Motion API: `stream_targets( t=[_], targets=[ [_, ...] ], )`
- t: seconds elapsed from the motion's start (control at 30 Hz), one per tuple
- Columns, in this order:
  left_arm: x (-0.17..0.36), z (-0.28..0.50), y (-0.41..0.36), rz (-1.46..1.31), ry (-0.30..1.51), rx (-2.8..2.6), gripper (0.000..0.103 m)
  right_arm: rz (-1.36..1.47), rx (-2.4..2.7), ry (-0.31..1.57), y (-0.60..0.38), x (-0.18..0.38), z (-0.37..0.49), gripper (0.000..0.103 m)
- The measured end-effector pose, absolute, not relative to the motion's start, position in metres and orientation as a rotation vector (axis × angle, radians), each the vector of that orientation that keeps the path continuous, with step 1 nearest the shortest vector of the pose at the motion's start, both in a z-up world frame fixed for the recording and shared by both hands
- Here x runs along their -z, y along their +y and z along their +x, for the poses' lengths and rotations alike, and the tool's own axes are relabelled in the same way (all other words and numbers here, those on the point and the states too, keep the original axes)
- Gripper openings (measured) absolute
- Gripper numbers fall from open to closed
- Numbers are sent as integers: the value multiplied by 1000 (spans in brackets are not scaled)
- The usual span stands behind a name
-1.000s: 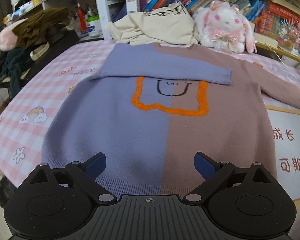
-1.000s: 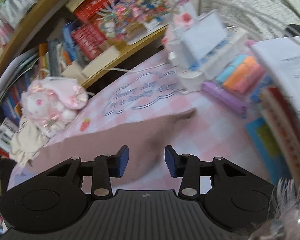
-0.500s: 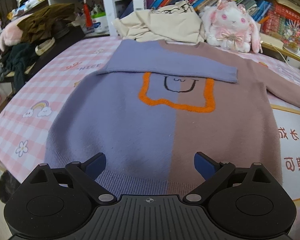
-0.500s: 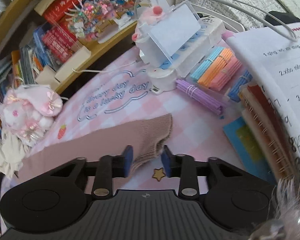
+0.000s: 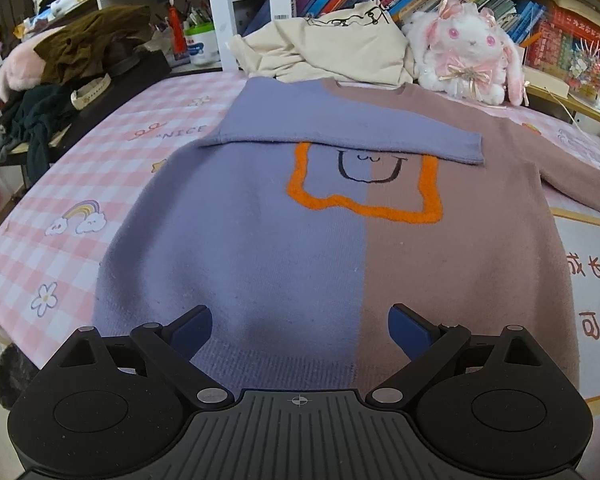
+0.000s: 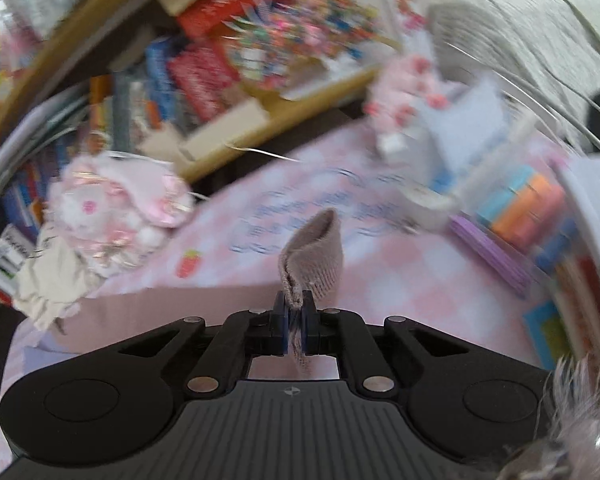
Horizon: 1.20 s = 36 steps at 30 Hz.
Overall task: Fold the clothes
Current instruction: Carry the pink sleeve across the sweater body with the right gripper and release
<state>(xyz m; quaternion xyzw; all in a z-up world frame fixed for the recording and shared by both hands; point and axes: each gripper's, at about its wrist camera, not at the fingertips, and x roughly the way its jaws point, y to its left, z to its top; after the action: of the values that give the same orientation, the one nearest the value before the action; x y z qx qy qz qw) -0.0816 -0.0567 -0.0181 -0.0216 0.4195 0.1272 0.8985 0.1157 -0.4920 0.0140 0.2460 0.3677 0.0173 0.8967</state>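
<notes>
My right gripper (image 6: 295, 322) pinches the brown cuff (image 6: 314, 256), unseen from my wide-spread left gripper (image 5: 300, 326) over the sweater (image 5: 320, 240).

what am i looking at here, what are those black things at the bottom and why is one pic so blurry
Each black shape is a handheld two-finger gripper with a camera on it, carried by a person who is folding clothes. One picture looks along the left gripper: it is open, holding nothing, above the hem of a purple and brown sweater lying on a pink checked cloth. The purple sleeve is already folded across the chest. The other picture looks along the right gripper, which is shut on the brown sleeve cuff; the blur suggests it is moving. A plush rabbit sits behind.
</notes>
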Motion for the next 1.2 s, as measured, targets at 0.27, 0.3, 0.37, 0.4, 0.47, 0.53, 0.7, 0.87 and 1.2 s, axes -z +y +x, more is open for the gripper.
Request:
stream_targets(
  t=[0.27,0.3,0.37,0.4,0.47,0.53,0.7,0.87,1.2],
  targets=[
    [13,-84,-32,-42,819,-210,97,431,-179,709,-412,-49,134,6],
    [12,-84,-28,-28,808,-192,97,420,-194,701,-400,-52,135,6],
    [8,-83,-21,2,790,-156,97,401,-220,686,-374,-59,137,6],
    [7,-82,-17,17,784,-139,97,397,-231,680,-361,-63,137,6],
    [4,-81,-8,34,769,-107,97,388,-254,670,-335,-71,139,6],
    [1,-80,2,48,752,-77,98,372,-282,663,-307,-78,141,6],
    [-2,-79,24,88,719,-19,100,330,-351,650,-237,-96,145,6],
    [-4,-81,41,149,685,45,100,287,-406,666,-176,-99,146,6],
    [0,-82,70,195,666,101,101,231,-454,716,-99,-88,147,6]
  ],
)
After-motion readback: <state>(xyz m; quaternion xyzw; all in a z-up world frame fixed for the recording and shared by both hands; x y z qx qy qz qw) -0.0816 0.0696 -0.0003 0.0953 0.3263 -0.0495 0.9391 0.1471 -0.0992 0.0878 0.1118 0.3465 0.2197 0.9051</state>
